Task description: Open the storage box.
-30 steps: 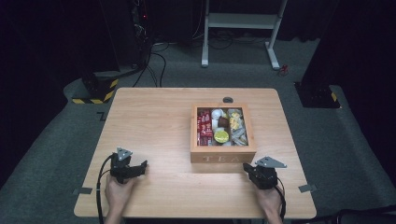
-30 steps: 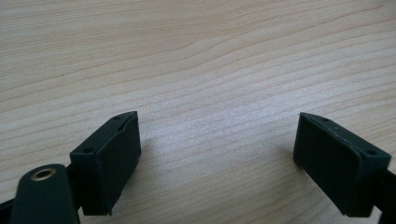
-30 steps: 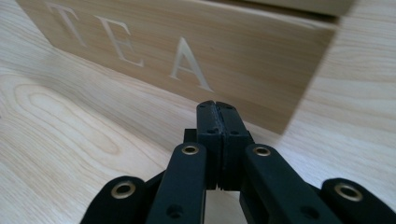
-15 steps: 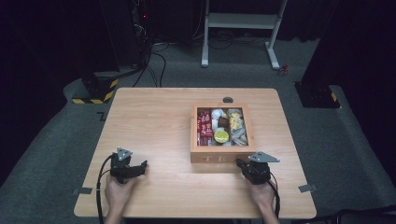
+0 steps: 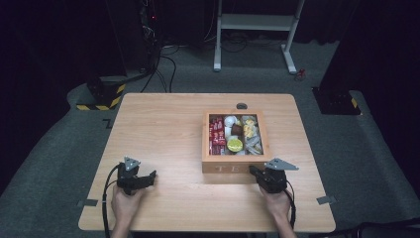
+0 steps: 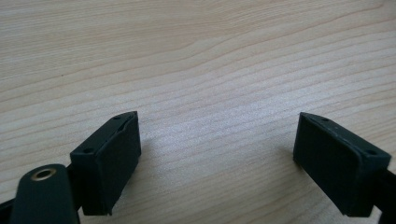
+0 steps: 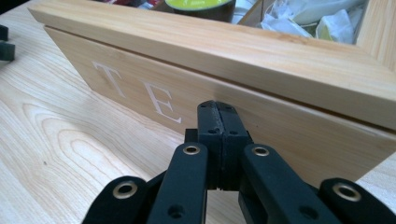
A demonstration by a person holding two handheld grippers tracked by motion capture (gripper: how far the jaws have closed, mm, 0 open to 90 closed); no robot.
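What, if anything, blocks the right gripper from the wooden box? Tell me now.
Nothing visible does. The right gripper, jaws shut, points straight at the lettered front wall of the wooden box, with only bare table around it. Contact cannot be told.

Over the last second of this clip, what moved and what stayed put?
The right hand-held gripper slid left and slightly forward along the table, until its shut tips reached the front wall of the wooden box; nothing was taken hold of. The left hand-held gripper, jaws open, and the box stayed where they were.
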